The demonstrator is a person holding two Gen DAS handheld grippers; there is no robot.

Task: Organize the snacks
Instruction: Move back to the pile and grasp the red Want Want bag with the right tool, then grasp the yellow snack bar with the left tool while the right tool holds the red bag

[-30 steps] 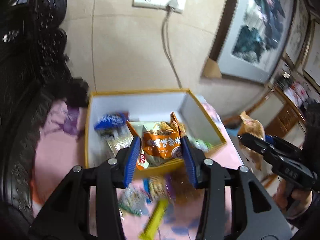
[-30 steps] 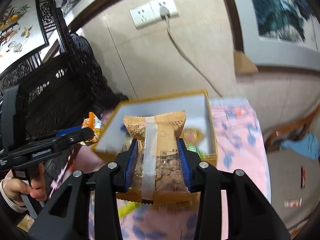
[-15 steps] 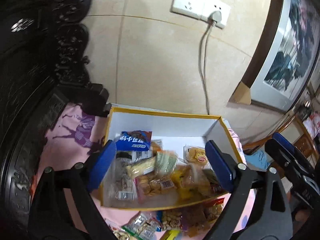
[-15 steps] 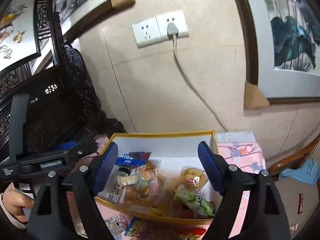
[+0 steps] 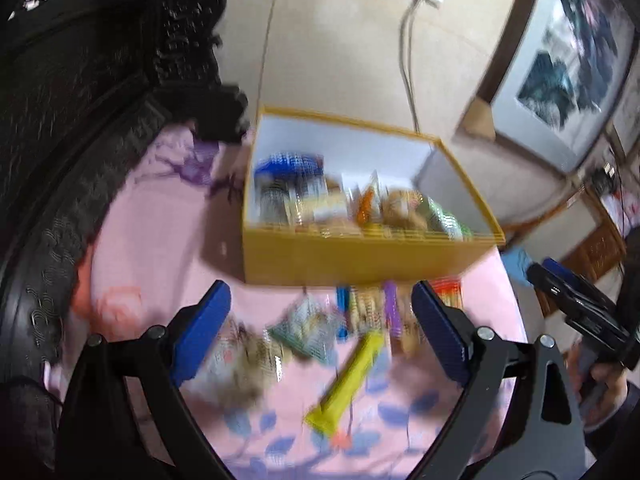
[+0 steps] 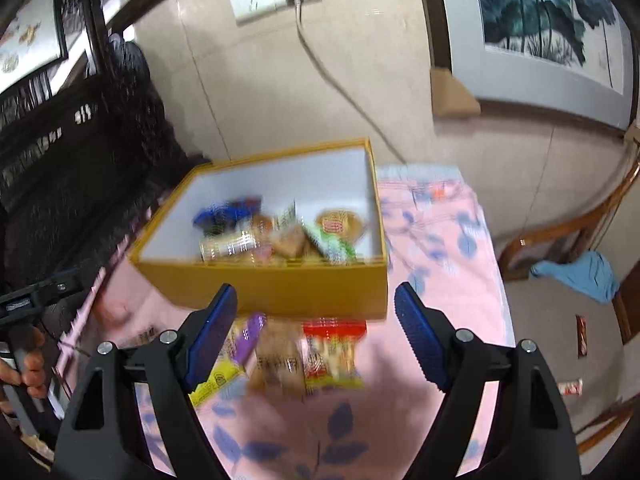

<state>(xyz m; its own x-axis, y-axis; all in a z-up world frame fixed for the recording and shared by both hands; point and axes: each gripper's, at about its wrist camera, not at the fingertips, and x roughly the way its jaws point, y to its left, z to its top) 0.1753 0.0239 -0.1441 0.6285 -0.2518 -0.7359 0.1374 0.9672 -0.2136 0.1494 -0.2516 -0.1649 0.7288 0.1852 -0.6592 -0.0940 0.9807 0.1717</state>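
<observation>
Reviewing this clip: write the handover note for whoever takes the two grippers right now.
Left gripper: open, nothing between the jaws, over the loose snacks in front of the box.
Right gripper: empty, jaws closing slightly, over the red-topped snack packet.
Yellow cardboard box with white inside: on the pink leaf-print cloth, already holding several packets, including a green one.
Left to do: the packets on the cloth, among them a yellow stick packet and a purple one, need boxing. Frames are blurred, so no exact count.
</observation>
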